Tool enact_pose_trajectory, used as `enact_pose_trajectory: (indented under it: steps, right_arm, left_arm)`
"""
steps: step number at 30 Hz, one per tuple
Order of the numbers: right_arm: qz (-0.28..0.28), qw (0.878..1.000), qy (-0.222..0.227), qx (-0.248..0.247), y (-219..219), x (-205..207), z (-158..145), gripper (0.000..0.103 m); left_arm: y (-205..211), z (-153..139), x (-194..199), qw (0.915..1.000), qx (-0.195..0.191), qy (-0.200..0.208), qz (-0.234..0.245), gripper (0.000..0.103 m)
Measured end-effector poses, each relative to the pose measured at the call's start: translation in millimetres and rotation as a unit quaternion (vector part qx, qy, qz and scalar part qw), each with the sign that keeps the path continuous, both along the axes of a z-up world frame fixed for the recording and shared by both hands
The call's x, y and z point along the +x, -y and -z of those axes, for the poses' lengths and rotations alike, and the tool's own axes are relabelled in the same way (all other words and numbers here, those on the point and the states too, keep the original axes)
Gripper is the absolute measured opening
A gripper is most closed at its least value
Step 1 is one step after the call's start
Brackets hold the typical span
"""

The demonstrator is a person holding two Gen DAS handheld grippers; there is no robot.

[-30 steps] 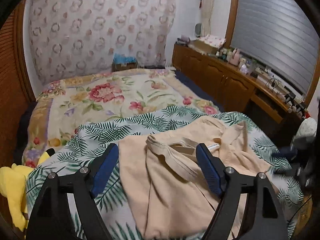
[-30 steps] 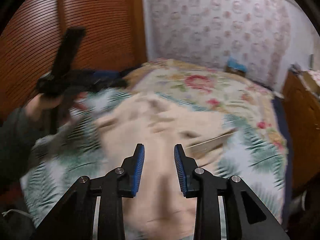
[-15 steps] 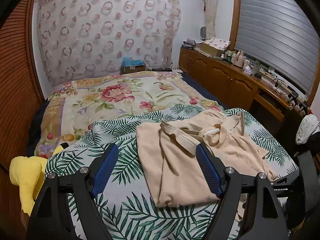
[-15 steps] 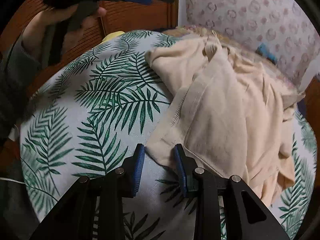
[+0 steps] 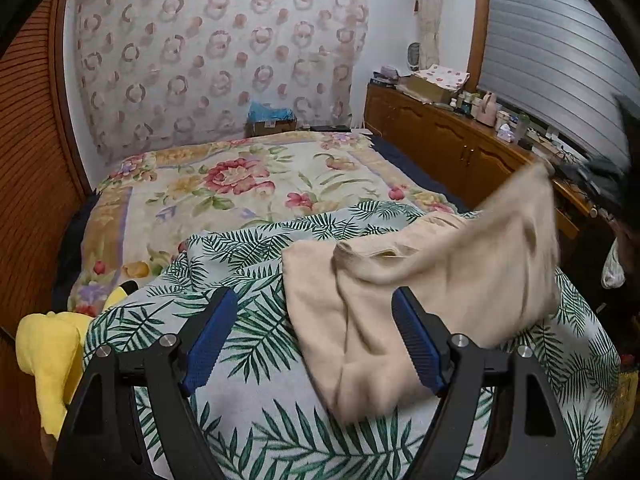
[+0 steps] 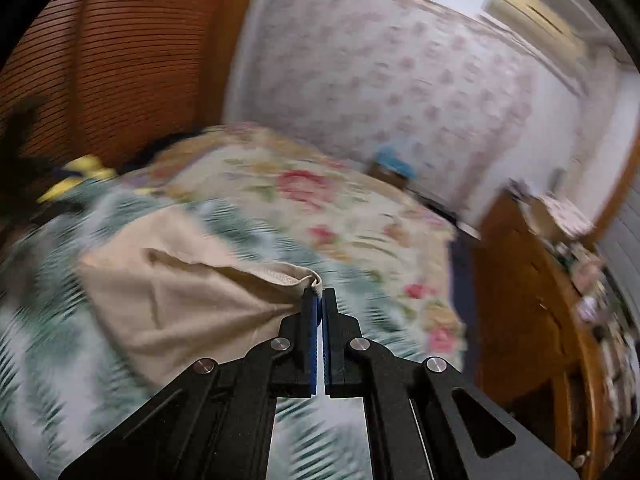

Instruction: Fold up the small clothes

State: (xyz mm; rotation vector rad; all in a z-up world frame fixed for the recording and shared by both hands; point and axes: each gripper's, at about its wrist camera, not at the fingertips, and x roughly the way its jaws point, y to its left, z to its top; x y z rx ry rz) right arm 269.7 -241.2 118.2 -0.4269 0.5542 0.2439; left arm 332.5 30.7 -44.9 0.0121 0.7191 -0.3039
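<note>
Beige cotton, a small garment point(image 5: 420, 280), lies partly on the palm-leaf cloth point(image 5: 256, 332) spread over the near end of a bed, one corner lifted off it. The right hand-held gripper point(image 6: 319, 298), whose jaws have just been closing, is clenched on that corner's hem, the fabric (blurred in the right wrist view) stretched from its tips down to the cloth. The left hand-held gripper point(image 5: 312, 332) hangs over the cloth with jaws wide apart, nothing pinched, the garment's near edge lying between its blue pads point(image 5: 210, 340).
</note>
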Motion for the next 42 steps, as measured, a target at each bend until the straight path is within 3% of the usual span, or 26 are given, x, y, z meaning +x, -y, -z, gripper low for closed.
enact_pose_trajectory:
  steps: [5, 7, 10, 12, 16, 18, 21, 26, 29, 30, 31, 32, 35, 36, 38, 42]
  right_arm:
    - [0.063, 0.994, -0.088, 0.0, 10.3, 73.3, 59.7, 0.001]
    - [0.068, 0.991, -0.114, 0.035, 11.5, 80.6, 76.4, 0.001]
    - [0.06, 0.988, -0.118, 0.083, 13.6, 75.3, 77.5, 0.014]
    - [0.054, 0.987, -0.114, 0.1, 19.4, 62.8, 74.6, 0.031]
    - [0.045, 0.982, -0.122, 0.138, 35.0, 37.3, 71.7, 0.037]
    - [0.034, 0.977, -0.132, 0.162, 55.2, 28.5, 70.1, 0.045]
    - [0.02, 0.968, -0.163, 0.192, 59.3, 30.8, 78.4, 0.049]
    - [0.041, 0.963, -0.189, 0.189, 57.4, 54.0, 106.3, 0.051]
    - [0.045, 0.958, -0.203, 0.198, 58.5, 62.4, 116.0, 0.051]
    - [0.043, 0.957, -0.205, 0.201, 60.2, 64.7, 118.1, 0.051]
    - [0.043, 0.956, -0.205, 0.206, 62.4, 64.9, 117.7, 0.052]
    - [0.043, 0.956, -0.203, 0.209, 62.6, 66.2, 116.7, 0.052]
    - [0.03, 0.954, -0.201, 0.221, 59.6, 64.1, 112.9, 0.051]
    - [0.024, 0.955, -0.198, 0.22, 58.3, 58.8, 111.5, 0.037]
    - [-0.005, 0.949, -0.214, 0.234, 53.5, 60.7, 116.0, 0.018]
    - [-0.023, 0.962, -0.194, 0.189, 46.6, 61.2, 114.3, 0.012]
  left_arm:
    - [9.0, 15.1, 18.4, 0.9998, -0.001, -0.022, 0.003, 0.08]
    - [15.2, 22.2, 28.3, 0.9993, 0.001, -0.035, 0.01, 0.08]
    - [19.1, 24.1, 40.4, 0.9987, -0.012, -0.046, 0.018, 0.08]
    - [18.3, 19.4, 47.0, 0.9983, -0.03, -0.043, 0.025, 0.08]
    - [27.2, 21.1, 63.1, 0.9972, -0.022, -0.059, 0.04, 0.08]
    - [33.4, 28.7, 70.7, 0.9963, -0.011, -0.074, 0.042, 0.08]
    - [37.5, 42.5, 82.7, 0.9952, 0.004, -0.094, 0.028, 0.08]
    - [43.6, 66.7, 95.6, 0.9886, 0.003, -0.148, 0.031, 0.08]
    - [47.9, 68.2, 91.8, 0.99, 0.017, -0.136, 0.035, 0.08]
    - [48.1, 67.9, 90.8, 0.9905, 0.016, -0.132, 0.036, 0.074]
    - [47.9, 67.1, 90.1, 0.9911, 0.012, -0.128, 0.037, 0.059]
    - [47.7, 66.3, 89.7, 0.9911, 0.008, -0.127, 0.039, 0.052]
    - [47.6, 63.8, 91.8, 0.9902, 0.0, -0.131, 0.047, 0.011]
    - [47.4, 63.9, 93.1, 0.9881, -0.015, -0.142, 0.057, 0.007]
    - [48.6, 61.9, 90.9, 0.9892, -0.006, -0.136, 0.056, 0.007]
    - [41.2, 43.0, 71.4, 0.9932, -0.014, -0.105, 0.05, 0.006]
